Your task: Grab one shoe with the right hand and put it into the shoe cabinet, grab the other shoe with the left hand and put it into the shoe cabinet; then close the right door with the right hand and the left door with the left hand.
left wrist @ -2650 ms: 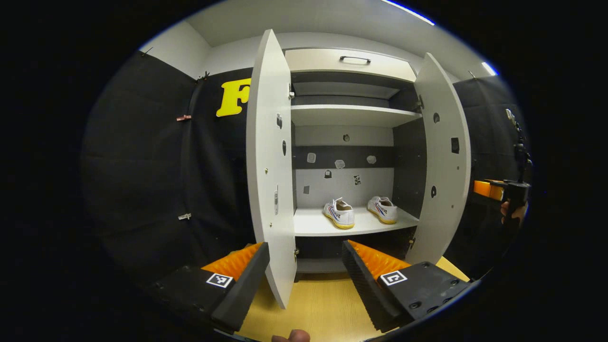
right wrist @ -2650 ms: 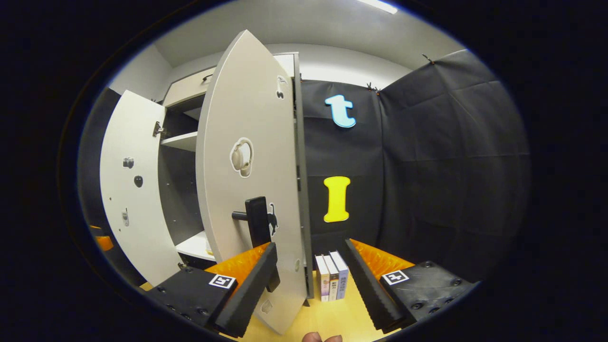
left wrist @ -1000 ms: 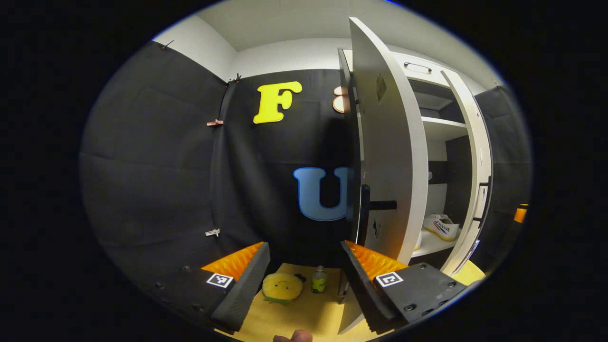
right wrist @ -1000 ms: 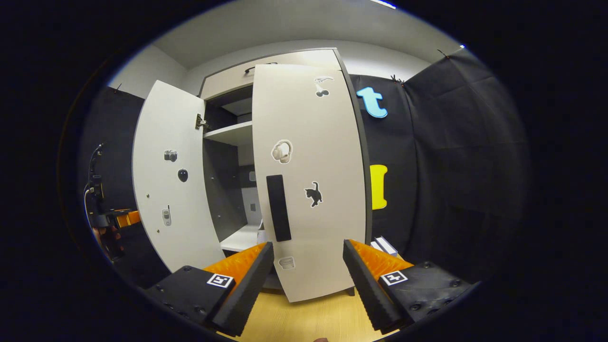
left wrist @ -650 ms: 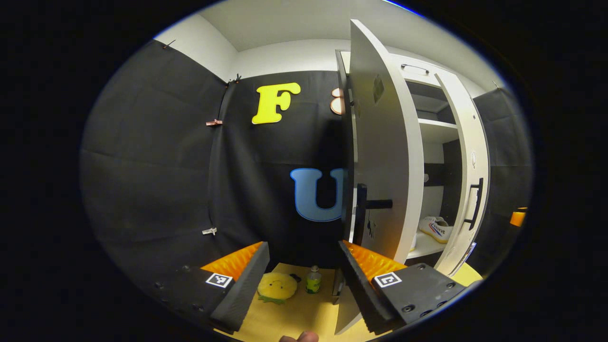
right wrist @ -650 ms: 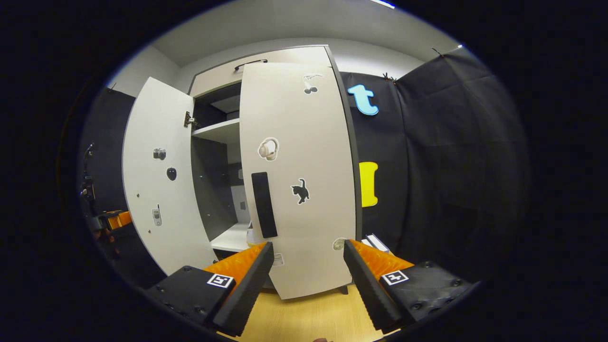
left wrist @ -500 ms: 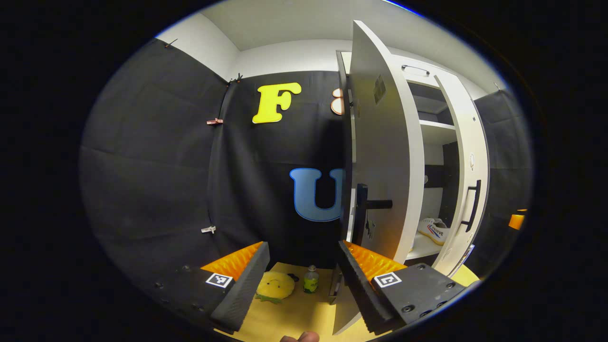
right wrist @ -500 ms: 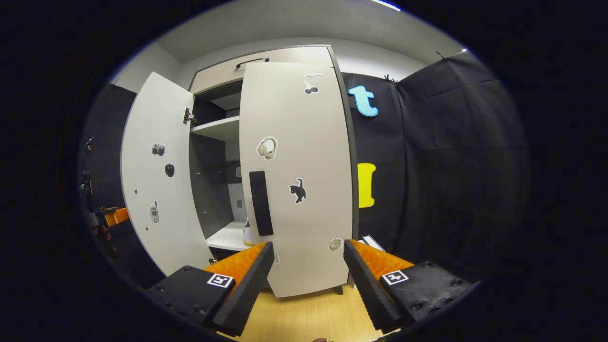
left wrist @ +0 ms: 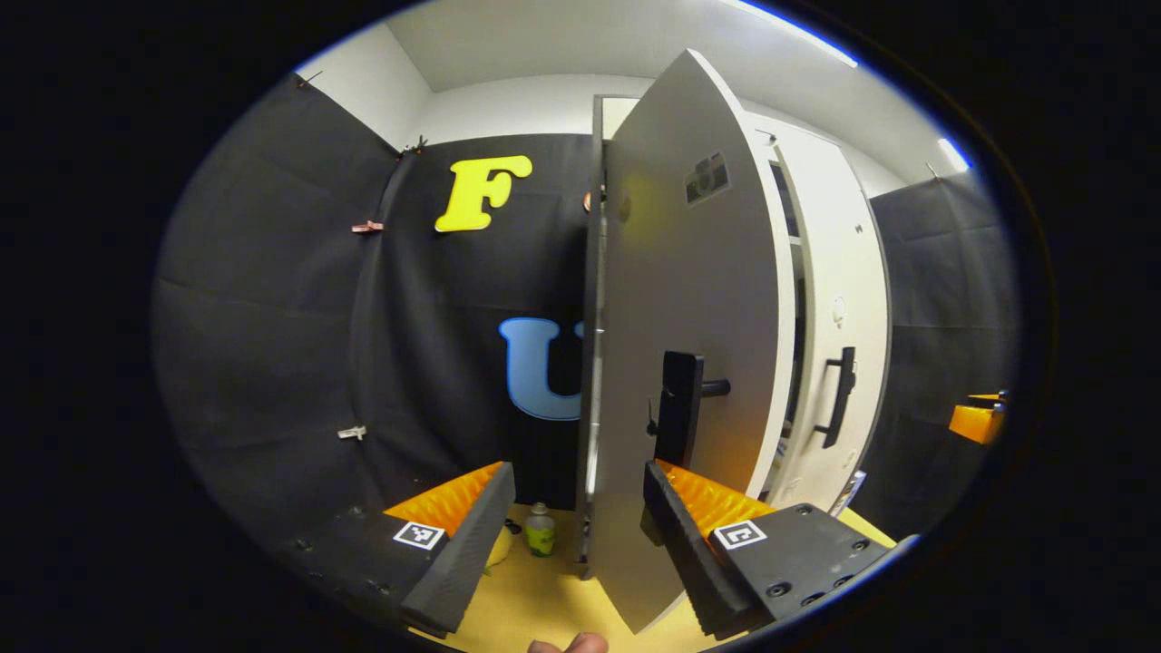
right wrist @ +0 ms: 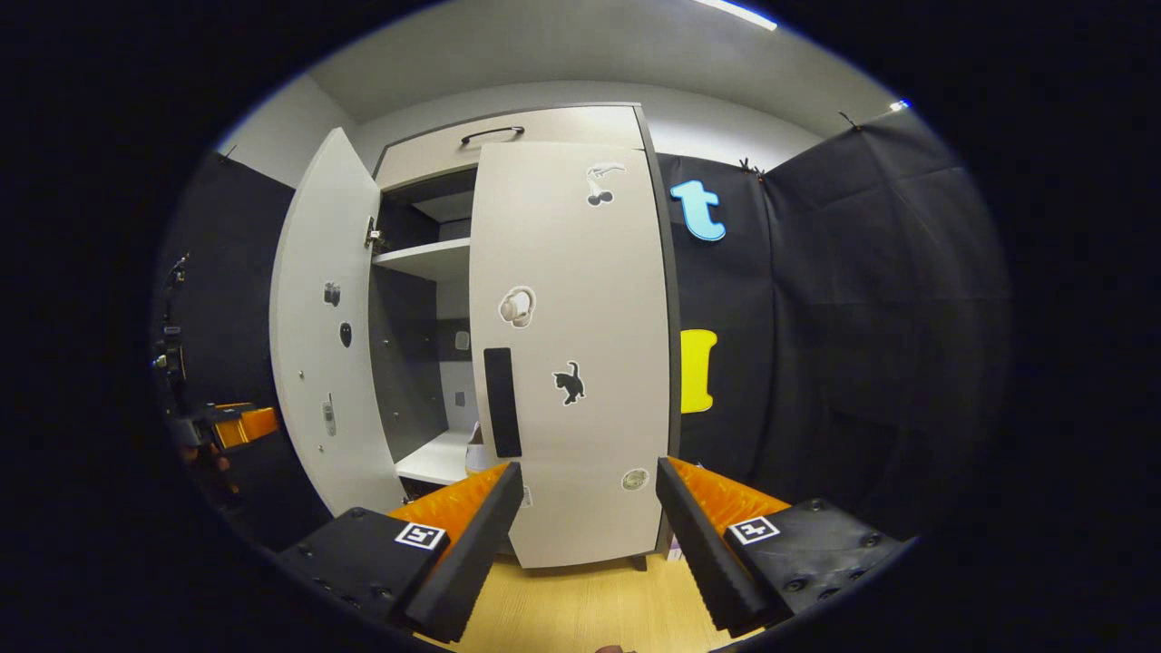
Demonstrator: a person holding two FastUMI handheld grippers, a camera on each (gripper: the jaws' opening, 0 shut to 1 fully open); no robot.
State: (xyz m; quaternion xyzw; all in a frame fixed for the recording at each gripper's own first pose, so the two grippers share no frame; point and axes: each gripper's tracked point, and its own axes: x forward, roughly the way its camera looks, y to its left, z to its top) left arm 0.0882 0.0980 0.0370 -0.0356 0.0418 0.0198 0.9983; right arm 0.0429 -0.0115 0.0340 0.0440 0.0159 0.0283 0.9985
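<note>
White cabinet (right wrist: 544, 127): stands against the black cloth wall, on a yellow wood floor (right wrist: 590, 608).
Right door (right wrist: 571, 354): shut or all but shut, flat across the cabinet front in the right gripper view; black handle (right wrist: 502, 402) near its left edge; stickers of headphones, a cat and cherries on its face.
Left door (left wrist: 689, 363): part open, seen at a slant in the left gripper view; its black handle (left wrist: 680, 408) sticks out just above the left gripper's right finger. In the right gripper view its inner face (right wrist: 326, 345) swings out to the left.
Shelves: 1 upper shelf (right wrist: 426, 257) and 1 lower shelf (right wrist: 435, 458) show through the gap between the 2 doors.
Shoes: 1 white shoe (right wrist: 475, 446) peeks out on the lower shelf, just past the right door's edge; the other I cannot make out.
Left gripper (left wrist: 571, 508): spread wide, holding nothing; the left door's lower edge sits between its fingers, whether touching I cannot tell.
Right gripper (right wrist: 588, 508): spread wide, holding nothing, pointed at the right door's lower part; contact I cannot tell.
Bottle (left wrist: 541, 531): small, green label, on the floor left of the cabinet.
Far gripper: orange part at the right edge (left wrist: 975, 422) of the left gripper view.
</note>
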